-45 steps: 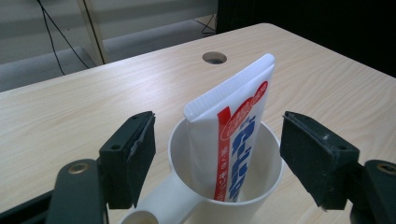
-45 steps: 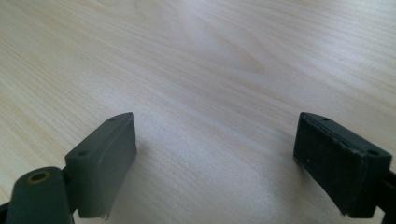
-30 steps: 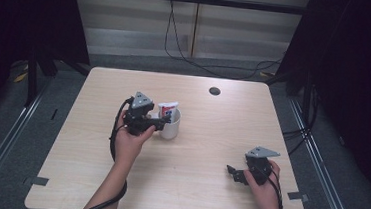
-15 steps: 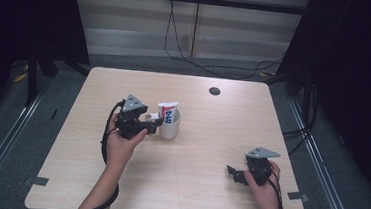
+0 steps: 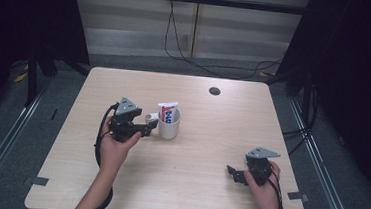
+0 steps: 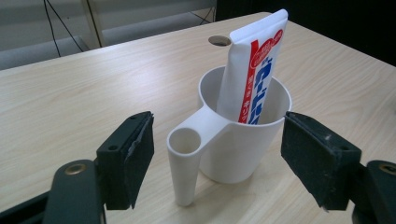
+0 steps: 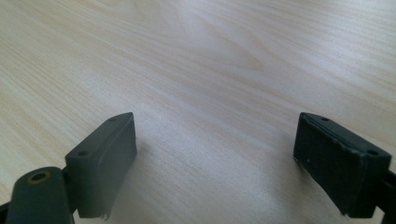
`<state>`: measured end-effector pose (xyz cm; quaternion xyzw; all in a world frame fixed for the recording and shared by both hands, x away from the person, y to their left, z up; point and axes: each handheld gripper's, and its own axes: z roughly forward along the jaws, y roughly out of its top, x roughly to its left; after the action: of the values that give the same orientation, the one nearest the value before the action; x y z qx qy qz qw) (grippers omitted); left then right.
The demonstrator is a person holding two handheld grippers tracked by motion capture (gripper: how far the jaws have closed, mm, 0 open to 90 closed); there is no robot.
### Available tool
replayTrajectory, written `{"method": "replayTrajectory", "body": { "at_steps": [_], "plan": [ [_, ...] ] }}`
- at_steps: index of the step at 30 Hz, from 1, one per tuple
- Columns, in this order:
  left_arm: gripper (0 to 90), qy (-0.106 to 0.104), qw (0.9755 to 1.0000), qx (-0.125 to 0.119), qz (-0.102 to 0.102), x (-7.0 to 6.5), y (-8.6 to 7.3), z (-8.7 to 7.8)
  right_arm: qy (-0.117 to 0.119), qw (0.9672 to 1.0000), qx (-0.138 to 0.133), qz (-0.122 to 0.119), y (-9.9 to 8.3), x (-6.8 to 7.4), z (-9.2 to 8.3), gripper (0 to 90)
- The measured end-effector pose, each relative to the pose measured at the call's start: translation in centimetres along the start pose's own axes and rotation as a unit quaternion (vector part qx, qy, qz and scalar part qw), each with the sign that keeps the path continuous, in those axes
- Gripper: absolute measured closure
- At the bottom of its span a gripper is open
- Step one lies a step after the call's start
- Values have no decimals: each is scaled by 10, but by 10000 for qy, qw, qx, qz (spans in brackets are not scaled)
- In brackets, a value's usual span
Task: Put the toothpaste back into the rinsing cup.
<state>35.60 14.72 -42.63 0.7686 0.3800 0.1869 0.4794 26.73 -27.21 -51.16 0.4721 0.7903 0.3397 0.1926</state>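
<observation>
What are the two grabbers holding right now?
Nothing. The left gripper has its jaws open on either side of the white cup's handle, not touching it. The right gripper is open over the bare table.

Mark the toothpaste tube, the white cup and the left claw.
toothpaste tube (image 6: 254,70), left gripper view, printed front.
white cup (image 6: 243,144), left gripper view, outer wall.
left claw (image 5: 147,127), high view, between its fingertips.

A white handled cup (image 6: 243,135) stands upright on the tabletop (image 5: 217,187), with a red-and-white toothpaste tube (image 6: 254,70) leaning inside.
</observation>
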Motion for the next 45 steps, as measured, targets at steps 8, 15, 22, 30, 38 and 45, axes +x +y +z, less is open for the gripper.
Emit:
{"method": "replayTrajectory", "body": {
  "at_steps": [8, 15, 22, 30, 38, 45],
  "plan": [
    [263, 19, 10000, 32, -69, 4, -8, -4, -1, 10000, 1, 1, 0, 0, 0, 128],
    [262, 50, 9999, 107, -62, 9, -15, -7, 0, 10000, 4, 9, 0, 0, 0, 128],
    [261, 73, 9998, 111, -147, 11, -26, -7, 0, 10000, 3, 8, 0, 0, 0, 128],
    [255, 94, 9997, 159, -182, 14, -39, -6, 1, 10000, 5, 10, 0, 0, 0, 128],
    [248, 128, 9994, 185, -268, 18, -49, -7, -1, 10000, 3, 6, 0, 0, 0, 128],
    [243, 209, 9990, 246, -298, 21, -57, -8, -2, 10000, 4, 8, 0, 0, 0, 128]
  ]
}}
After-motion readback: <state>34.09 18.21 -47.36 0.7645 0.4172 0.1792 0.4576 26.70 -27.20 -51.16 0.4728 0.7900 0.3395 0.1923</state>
